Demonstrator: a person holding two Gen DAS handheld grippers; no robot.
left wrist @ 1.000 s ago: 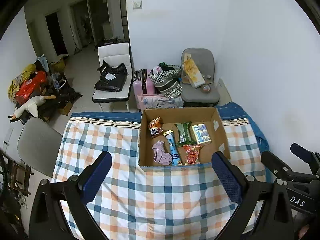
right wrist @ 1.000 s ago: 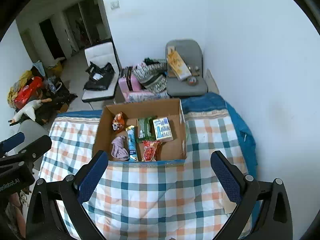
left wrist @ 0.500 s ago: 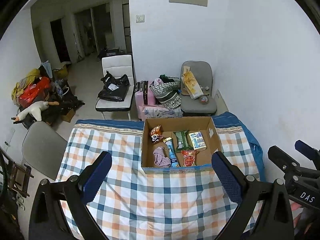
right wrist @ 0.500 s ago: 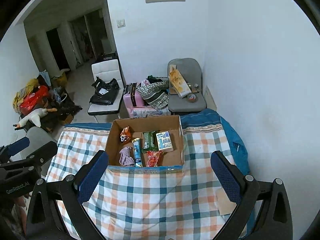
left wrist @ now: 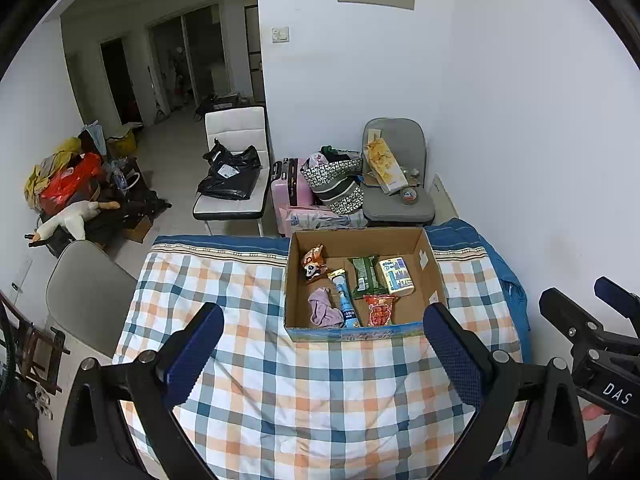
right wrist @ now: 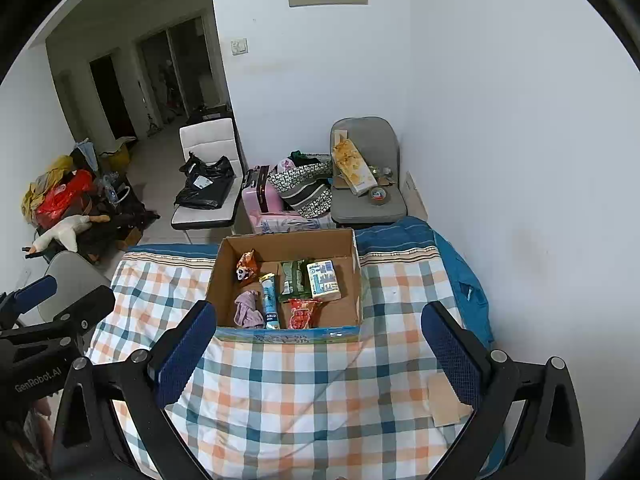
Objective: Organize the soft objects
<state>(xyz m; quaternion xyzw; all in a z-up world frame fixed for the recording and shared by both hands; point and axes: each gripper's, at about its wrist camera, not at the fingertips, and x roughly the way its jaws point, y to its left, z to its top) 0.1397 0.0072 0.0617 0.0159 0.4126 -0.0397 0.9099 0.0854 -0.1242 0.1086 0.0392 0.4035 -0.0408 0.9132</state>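
Both the left claw (left wrist: 324, 354) and the right claw (right wrist: 320, 354) hover with jaws spread wide and empty above the checked cloth (left wrist: 312, 392). The cardboard box (left wrist: 362, 330) sits ahead on the cloth, well apart from both. Inside lie a purple cloth (left wrist: 323, 312), a plush toy (left wrist: 313, 264), and snack packets (left wrist: 380, 308).

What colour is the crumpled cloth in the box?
Light purple cloth, clearest from the left wrist view.

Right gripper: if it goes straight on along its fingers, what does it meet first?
Likely the checked cloth just short of the cardboard box, perhaps the box's near wall. The right gripper is open, held well above; depth is unclear.
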